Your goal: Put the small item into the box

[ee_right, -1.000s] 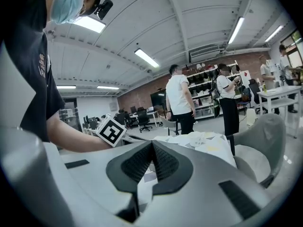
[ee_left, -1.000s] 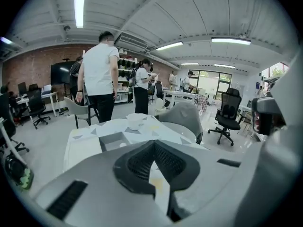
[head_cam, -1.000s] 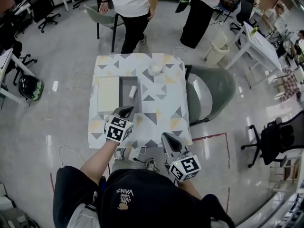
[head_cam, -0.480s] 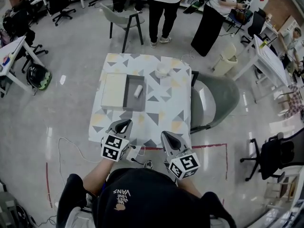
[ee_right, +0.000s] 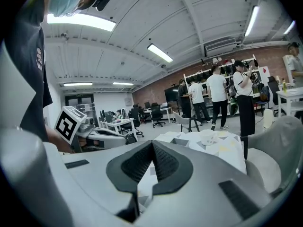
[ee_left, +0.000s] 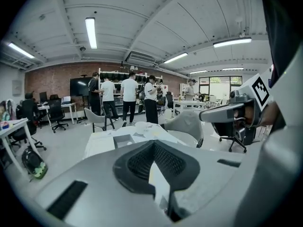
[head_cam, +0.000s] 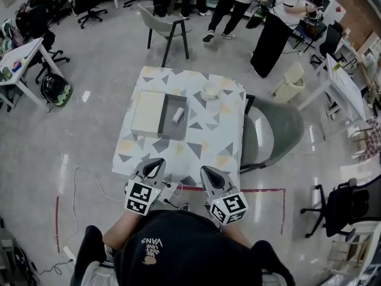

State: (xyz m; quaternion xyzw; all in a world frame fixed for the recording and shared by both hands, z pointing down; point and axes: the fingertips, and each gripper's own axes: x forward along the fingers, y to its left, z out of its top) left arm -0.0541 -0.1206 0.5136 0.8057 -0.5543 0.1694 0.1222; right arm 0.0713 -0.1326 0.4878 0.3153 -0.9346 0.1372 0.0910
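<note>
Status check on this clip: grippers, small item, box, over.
Left gripper and right gripper shut, empty, at the table's near edge. Small item lies inside the box. Nothing in the way; white bowl stands apart.

Left gripper [head_cam: 156, 164] and right gripper [head_cam: 208, 173] hover abreast, jaws closed, seemingly empty.

ahead of the grey left gripper [head_cam: 156, 162], the tablecloth [head_cam: 205, 145] is white with grey and yellow triangles; the box [head_cam: 168, 127] on it is dark grey, the small item [head_cam: 177, 116] white, the panel [head_cam: 147, 113] beside it cream.
</note>
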